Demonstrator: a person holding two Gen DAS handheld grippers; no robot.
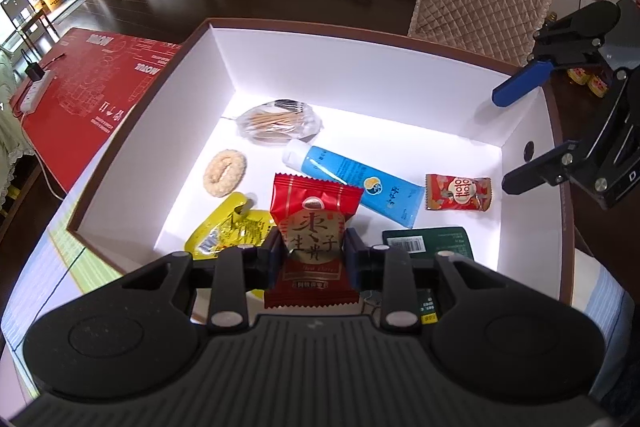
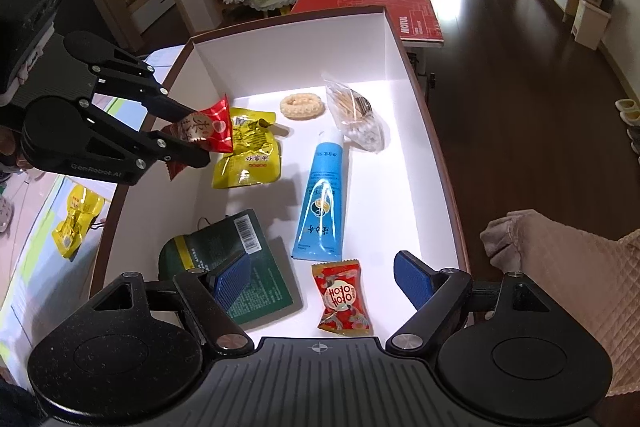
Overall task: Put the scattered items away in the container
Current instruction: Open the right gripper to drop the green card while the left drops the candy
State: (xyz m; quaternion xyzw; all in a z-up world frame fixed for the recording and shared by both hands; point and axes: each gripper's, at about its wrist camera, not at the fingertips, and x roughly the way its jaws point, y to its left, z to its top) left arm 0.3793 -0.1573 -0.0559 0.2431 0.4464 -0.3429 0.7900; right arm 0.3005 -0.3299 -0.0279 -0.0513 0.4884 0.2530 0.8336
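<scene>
The left gripper [image 1: 310, 259] pinches a red snack packet [image 1: 314, 223] between its two fingers, holding it over the near-left wall of the white box [image 1: 400, 83]. Seen from the right wrist camera, the packet hangs just inside that wall, above the yellow pouch [image 2: 246, 157] lying on the box floor.

The right gripper [image 2: 324, 281] sits over the opposite end of the box, fingers spread wide with nothing between the blue pads [image 2: 412, 283]. Directly beneath it lies a small red candy wrapper [image 2: 344, 301], and beside that a dark green packet [image 2: 248, 267] (barcode face up).

Down the middle of the box stretches a blue tube [image 2: 322, 203]. Beyond the tube rest a ring-shaped biscuit [image 2: 301, 105] and a clear bag [image 2: 354, 115] of what looks like cotton swabs, though the plastic blurs them.

Outside the box, by its left wall, a second yellow pouch [image 2: 76, 221] lies on the table.
</scene>
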